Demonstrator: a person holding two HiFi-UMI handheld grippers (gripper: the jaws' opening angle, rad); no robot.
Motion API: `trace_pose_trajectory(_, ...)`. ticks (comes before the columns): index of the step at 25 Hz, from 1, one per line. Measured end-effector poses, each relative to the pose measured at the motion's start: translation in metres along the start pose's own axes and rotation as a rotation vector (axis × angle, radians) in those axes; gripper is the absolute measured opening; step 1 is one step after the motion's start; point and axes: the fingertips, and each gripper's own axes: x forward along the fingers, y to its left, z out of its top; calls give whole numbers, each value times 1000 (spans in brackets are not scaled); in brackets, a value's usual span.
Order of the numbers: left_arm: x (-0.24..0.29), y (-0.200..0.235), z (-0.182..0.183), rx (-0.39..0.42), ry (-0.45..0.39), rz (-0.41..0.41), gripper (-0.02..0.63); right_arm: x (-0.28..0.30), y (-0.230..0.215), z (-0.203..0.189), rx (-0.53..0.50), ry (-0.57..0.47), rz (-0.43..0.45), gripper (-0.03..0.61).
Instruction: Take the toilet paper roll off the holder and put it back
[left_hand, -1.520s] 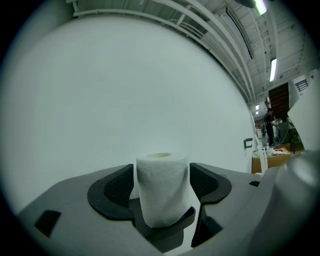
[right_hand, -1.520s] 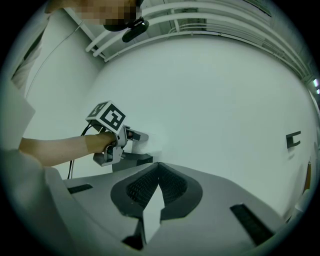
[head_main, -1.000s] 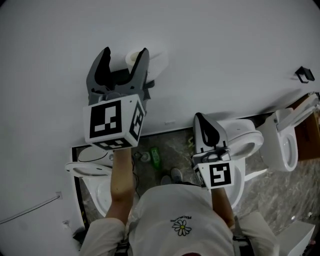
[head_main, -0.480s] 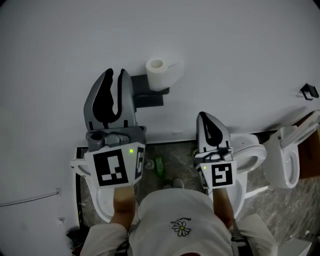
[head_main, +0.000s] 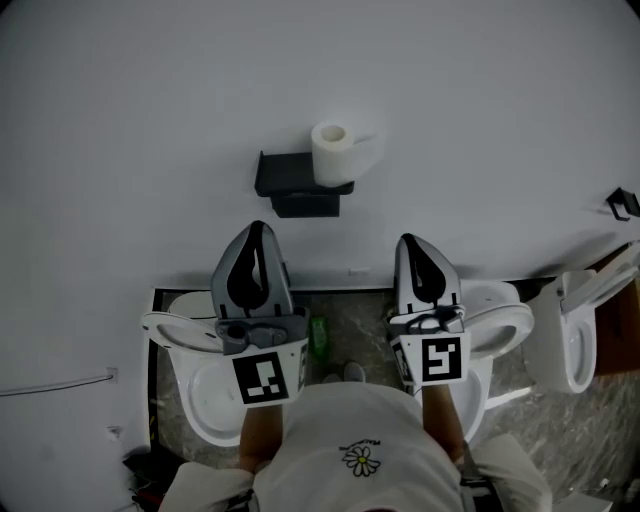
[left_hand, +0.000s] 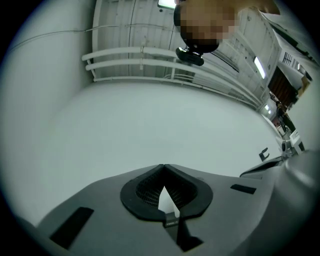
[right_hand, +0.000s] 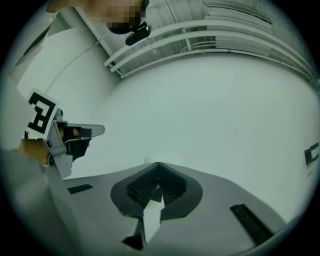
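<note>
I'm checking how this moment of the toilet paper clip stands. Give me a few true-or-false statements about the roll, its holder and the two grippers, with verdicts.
1. The white toilet paper roll sits on the black wall-mounted holder. True.
2. The left gripper is shut on the roll. False: its jaws are together with nothing between them, and it is below the holder, apart from it.
3. The right gripper has its jaws together and holds nothing. True.
4. The small green object stands on the holder's shelf. False: it lies on the marbled floor between the two grippers.
</note>
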Motion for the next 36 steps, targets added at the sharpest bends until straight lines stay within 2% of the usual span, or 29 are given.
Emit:
trace_pose_trajectory(4, -13, -2, -28, -31, 77, -5, 18, -2, 6, -5, 10, 13, 8, 9)
trace_pose_trajectory(8, -17, -3, -43, -28, 110, -4, 18, -4, 10, -10, 2, 33, 16, 9)
trace_pose_trajectory(36, -33, 1, -70, -40, 181, 35, 18, -9, 13, -16, -18, 64, 15, 9)
